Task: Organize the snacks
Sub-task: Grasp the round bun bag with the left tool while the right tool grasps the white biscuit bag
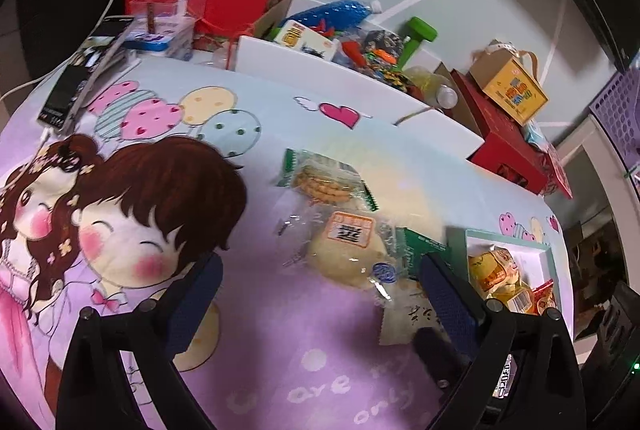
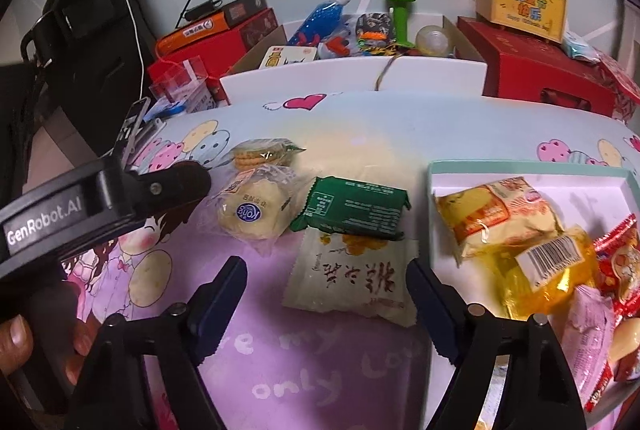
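Loose snacks lie on the cartoon cloth: a cracker pack [image 2: 262, 154] [image 1: 324, 178], a round bun in clear wrap [image 2: 256, 208] [image 1: 348, 250], a green packet [image 2: 354, 208] and a white packet with red characters [image 2: 352, 278] [image 1: 404, 314]. A white tray with a teal rim [image 2: 520, 166] [image 1: 508, 236] at the right holds several yellow, red and pink snacks. My right gripper [image 2: 326, 290] is open around the near end of the white packet. My left gripper [image 1: 320, 286] is open, just in front of the bun; its body also shows in the right wrist view [image 2: 100, 206].
A white box wall [image 2: 352, 78] borders the far side of the cloth, with toys, a blue bottle [image 2: 320, 16] and a green dumbbell [image 2: 398, 14] behind. Red boxes [image 2: 548, 70] and a yellow carton [image 2: 524, 6] stand at the back right. Cables and a black case sit at the left.
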Action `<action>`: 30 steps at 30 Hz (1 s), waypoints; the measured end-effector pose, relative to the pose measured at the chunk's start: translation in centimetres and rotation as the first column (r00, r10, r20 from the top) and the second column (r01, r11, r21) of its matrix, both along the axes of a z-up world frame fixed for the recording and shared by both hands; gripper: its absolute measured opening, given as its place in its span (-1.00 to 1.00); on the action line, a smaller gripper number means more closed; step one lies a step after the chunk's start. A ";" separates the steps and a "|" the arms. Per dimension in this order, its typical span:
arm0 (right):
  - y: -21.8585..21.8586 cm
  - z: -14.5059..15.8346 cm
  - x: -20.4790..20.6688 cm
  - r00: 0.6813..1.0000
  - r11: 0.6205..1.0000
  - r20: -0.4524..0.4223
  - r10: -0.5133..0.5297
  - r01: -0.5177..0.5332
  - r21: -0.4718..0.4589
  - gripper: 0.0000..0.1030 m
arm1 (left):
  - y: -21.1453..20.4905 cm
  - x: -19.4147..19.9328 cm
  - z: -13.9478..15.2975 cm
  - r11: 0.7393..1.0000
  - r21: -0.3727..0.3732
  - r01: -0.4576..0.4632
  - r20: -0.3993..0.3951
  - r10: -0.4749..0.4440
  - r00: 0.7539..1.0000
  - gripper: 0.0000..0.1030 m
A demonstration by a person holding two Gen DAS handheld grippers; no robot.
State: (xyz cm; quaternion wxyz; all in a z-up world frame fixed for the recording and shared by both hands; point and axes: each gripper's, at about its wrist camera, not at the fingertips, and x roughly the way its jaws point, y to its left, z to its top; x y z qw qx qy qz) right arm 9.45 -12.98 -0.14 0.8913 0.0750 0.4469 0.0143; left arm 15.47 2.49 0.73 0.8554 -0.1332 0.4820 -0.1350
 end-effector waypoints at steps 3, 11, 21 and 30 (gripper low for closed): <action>0.1 -0.5 0.6 1.000 1.000 -0.016 -0.002 0.002 -0.002 0.63 | -0.8 0.2 -0.4 1.000 0.002 0.024 -0.011 -0.024 1.000 0.91; -0.3 -1.7 1.5 0.999 1.000 -0.049 -0.009 0.009 0.008 0.59 | -2.2 1.6 -1.3 0.998 0.021 0.061 -0.022 -0.060 0.998 0.91; -0.9 -2.3 2.2 0.998 1.000 -0.052 -0.021 0.020 -0.007 0.59 | -3.0 3.3 -2.9 0.994 0.067 0.092 -0.036 -0.089 0.995 0.91; -0.6 -2.4 2.3 0.998 0.999 -0.054 -0.015 0.013 -0.037 0.59 | -3.9 4.0 -4.2 0.990 0.099 0.099 -0.084 -0.091 0.992 0.91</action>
